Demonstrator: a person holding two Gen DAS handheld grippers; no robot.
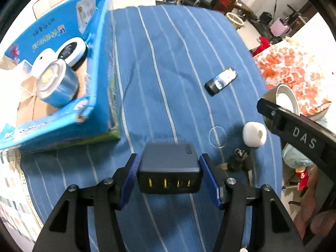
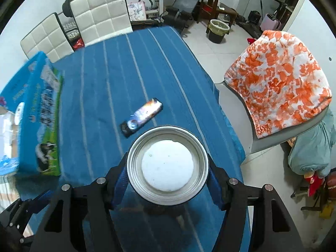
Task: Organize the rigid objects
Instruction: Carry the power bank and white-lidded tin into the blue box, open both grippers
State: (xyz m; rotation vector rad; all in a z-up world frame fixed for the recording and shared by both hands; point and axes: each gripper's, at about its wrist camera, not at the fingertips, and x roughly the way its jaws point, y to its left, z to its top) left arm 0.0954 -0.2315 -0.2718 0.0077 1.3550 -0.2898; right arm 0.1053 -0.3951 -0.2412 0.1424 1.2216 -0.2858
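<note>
— What has the left gripper (image 1: 169, 172) got?

— A dark charger (image 1: 169, 169), pinched on both sides between the blue pads, its four ports facing the camera. It hangs above the striped blue tablecloth (image 1: 147, 63).

— And the right gripper (image 2: 168, 178)?

— Closed around a metal tin (image 2: 167, 166) with a white disc inside its open top — held over the table's near edge. The left view shows the same tin (image 1: 283, 98) off to the right.

— What sits in the blue box (image 1: 100, 67)?

— It stands at the table's left side, open on top. Inside: one shiny round can (image 1: 56, 86), one white lid (image 1: 43, 62) behind it, and one white-rimmed round case with a dark face (image 1: 72, 51) in the far corner. Three things I can count; the box's near left part is blurred.

— Loose on the cloth?

— One flat black pack (image 1: 221, 80) mid-table, one white ball of thread (image 1: 254, 134), one thin clear ring (image 1: 217, 136) just beside it, and one small dark clip-like thing (image 1: 239, 159) I can't make out.
</note>
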